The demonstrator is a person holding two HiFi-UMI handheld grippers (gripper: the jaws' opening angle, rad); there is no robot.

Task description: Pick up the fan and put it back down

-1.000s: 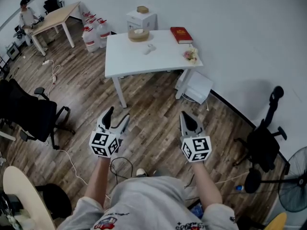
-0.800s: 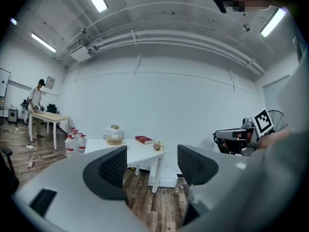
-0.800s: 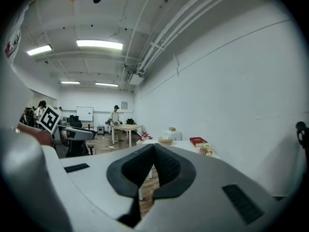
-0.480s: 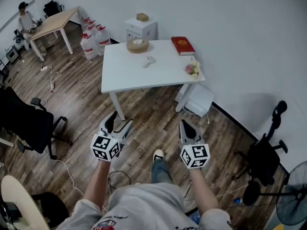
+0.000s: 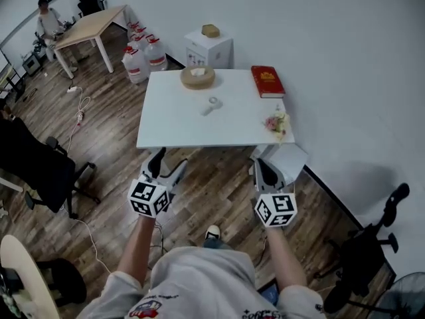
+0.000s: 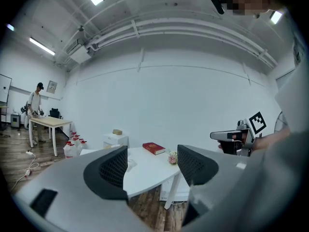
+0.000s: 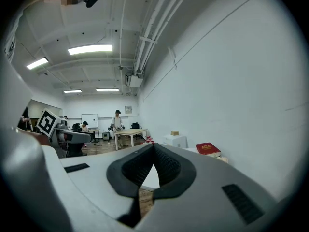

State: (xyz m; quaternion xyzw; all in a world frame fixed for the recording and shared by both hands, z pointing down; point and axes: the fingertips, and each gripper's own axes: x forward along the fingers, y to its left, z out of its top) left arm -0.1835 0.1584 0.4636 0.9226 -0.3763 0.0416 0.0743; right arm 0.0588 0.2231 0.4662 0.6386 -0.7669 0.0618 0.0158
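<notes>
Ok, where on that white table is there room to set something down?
The table's left half is bare, from the basket to the near edge. The near strip between fan and flowers is free too. The right side, with the red book, is crowded.

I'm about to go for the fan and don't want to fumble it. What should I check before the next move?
1. Fan in sight, lying on the table: ok.
2. Left tool has its jaws apart with nothing between them: ok.
3. Right tool has its jaws together and holds nothing: not ok if it is to do the pick.
4. Tools within reach of the fan: not ok, both hang over the floor, short of the table's near edge.
5. Room round the fan: ok, the basket, book and flowers stand apart from it.
6. Fan switched off: cannot tell, too small.
</notes>
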